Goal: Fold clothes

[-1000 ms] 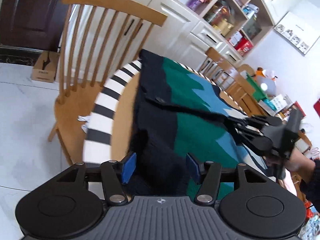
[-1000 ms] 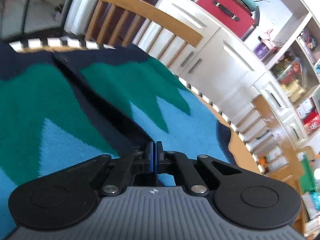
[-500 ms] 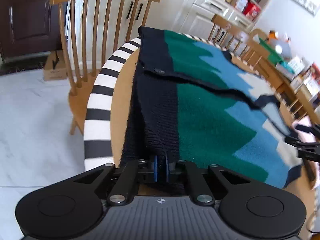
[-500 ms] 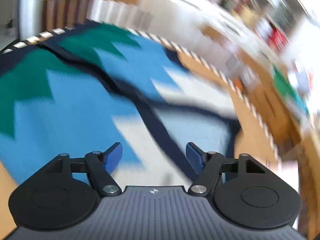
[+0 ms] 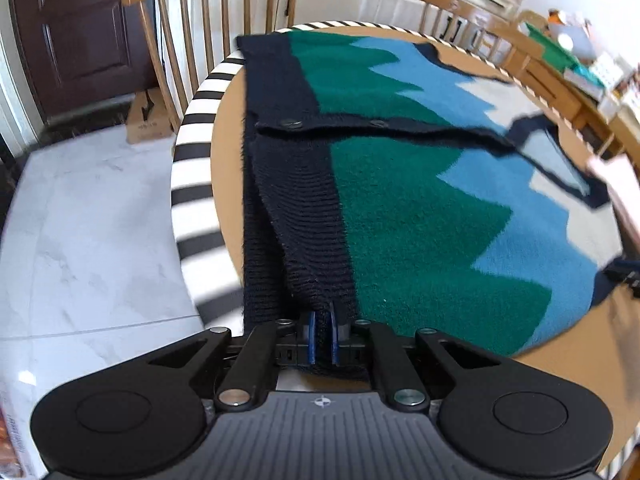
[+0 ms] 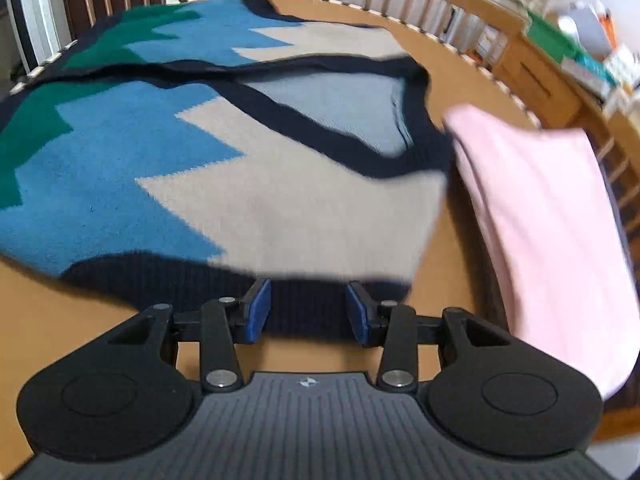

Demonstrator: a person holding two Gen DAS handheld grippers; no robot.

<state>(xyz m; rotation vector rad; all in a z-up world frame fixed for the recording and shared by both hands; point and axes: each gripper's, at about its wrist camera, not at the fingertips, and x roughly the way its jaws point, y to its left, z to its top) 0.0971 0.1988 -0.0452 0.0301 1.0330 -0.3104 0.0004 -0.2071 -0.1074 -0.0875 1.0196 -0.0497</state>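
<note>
**Fold risk: uneven lift**

The cardigan [image 5: 420, 208] lies spread flat on the round table [image 5: 228, 168], beside a pink cloth [image 6: 552, 216]. The left gripper [image 5: 322, 338] is clamped on the navy hem corner. The right gripper [image 6: 308, 310] stands wide at the shoulder edge, holding nothing. Lifting now would likely drag the cardigan askew.

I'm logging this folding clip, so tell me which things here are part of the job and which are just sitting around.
Part of the job:
- knit cardigan, spread on the round table
- left gripper, shut on its navy hem
- right gripper, open at the dark edge
- pink garment, probably next

Lying about:
- wooden chair
- cardboard box
- shelf clutter
</note>
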